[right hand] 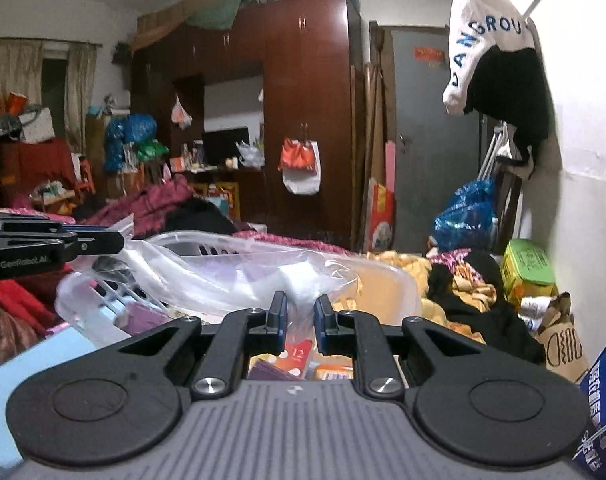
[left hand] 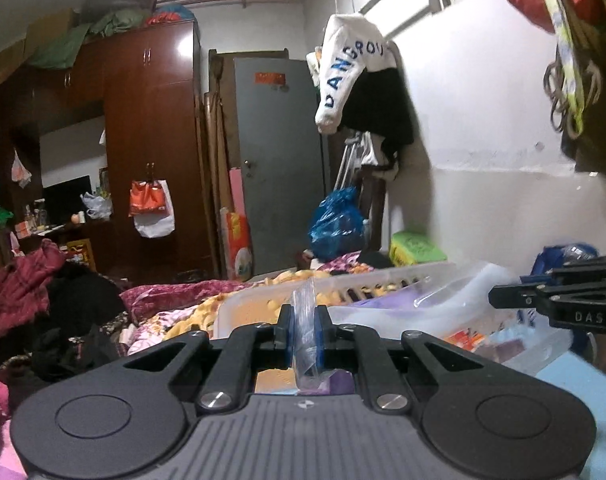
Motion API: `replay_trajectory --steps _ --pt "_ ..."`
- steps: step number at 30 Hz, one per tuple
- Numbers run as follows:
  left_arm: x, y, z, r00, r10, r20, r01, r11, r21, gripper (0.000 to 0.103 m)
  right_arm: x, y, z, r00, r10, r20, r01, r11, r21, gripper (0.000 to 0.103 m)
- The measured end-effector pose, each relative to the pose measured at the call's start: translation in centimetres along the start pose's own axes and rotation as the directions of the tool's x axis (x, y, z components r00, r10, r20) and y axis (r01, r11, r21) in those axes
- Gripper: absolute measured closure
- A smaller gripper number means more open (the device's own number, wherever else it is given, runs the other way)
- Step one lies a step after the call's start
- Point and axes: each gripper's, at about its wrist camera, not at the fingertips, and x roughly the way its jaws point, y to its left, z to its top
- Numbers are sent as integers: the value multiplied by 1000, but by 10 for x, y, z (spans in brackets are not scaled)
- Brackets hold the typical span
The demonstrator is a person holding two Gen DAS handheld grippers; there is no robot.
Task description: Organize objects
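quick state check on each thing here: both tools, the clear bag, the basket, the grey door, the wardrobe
left tool: shut on clear plastic bag
right tool: shut on same bag
plastic basket: under the bag, holds packets
grey door: closed
wardrobe: doors closed

The wardrobe [left hand: 151, 136] was glossy reddish-brown, the door [left hand: 281, 160] grey, the hanging garment [left hand: 351, 68] white with blue letters, the basket [right hand: 231, 248] translucent white.
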Motion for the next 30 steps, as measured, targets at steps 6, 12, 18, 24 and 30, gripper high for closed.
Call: replay_trajectory --steps 6,12,18,24,30 --pt "6 -1 -6 1000 5 -5 -5 1000 -1 84 1 0 -4 999 -37 -31 36 999 -18 84" --pt "1 4 -3 997 74 35 -73 997 -12 15 -14 -5 0 997 -71 16 71 997 29 32" --pt "-10 -2 -3 997 48 68 -47 999 -12 3 -27 4 3 995 -78 69 78 997 2 0" --pt "-26 -5 -6 1000 -15 27 15 1000 -17 2 -48 7 7 996 -54 70 53 998 22 0" --pt "-61 -19 -12 1000 4 -27 -3 1000 18 2 -76 12 3 982 -191 10 189 979 81 0"
